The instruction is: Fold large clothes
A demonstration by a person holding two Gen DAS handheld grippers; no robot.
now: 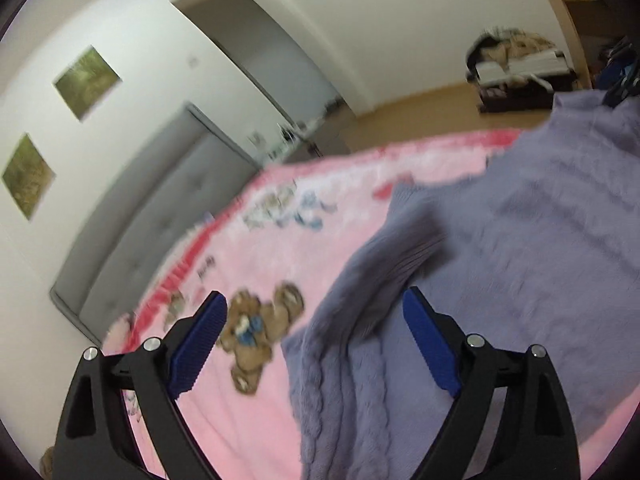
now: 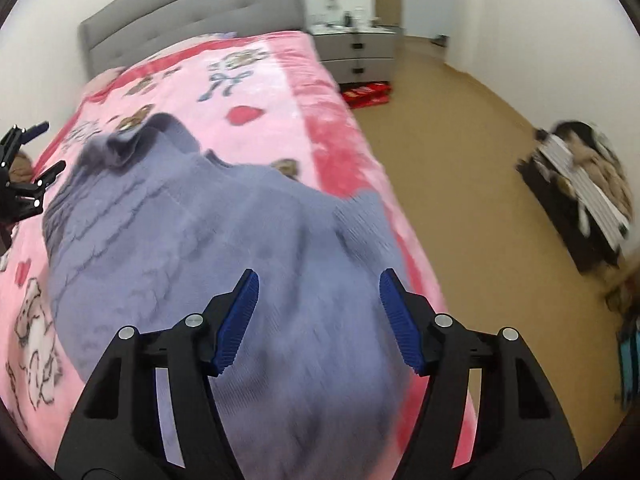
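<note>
1. Left hand-held gripper (image 1: 314, 308): its blue-padded jaws stand wide apart and hold nothing; a sleeve of the sweater lies in the gap between them, below the pads.
2. Right hand-held gripper (image 2: 319, 286): jaws likewise spread wide and empty, poised above the near part of the sweater.
3. Sweater (image 2: 200, 232): a lavender cable-knit garment spread on the bed, its body crumpled, one sleeve bunched toward the headboard end and one ribbed edge reaching the bed's red border. The left wrist view shows a sleeve (image 1: 352, 320) running along the sweater's side, partly over the body.
4. Blanket (image 2: 256, 92): pink with red borders and teddy-bear prints, covering the bed beneath the sweater.
5. Teddy-bear print (image 1: 256, 328): just beside the sweater's sleeve, between it and the left pad.
6. Headboard (image 2: 192, 12): grey and padded, at the far end of the bed beyond the sweater.
7. Nightstand (image 2: 356, 52): grey, beside the headboard, well apart from the sweater.
8. Floor (image 2: 480, 200): tan, alongside the bed; a dark box heaped with clothes (image 2: 580, 196) stands on it, well apart from the sweater.
9. Two framed pictures (image 1: 86, 80): on the wall above the headboard.
</note>
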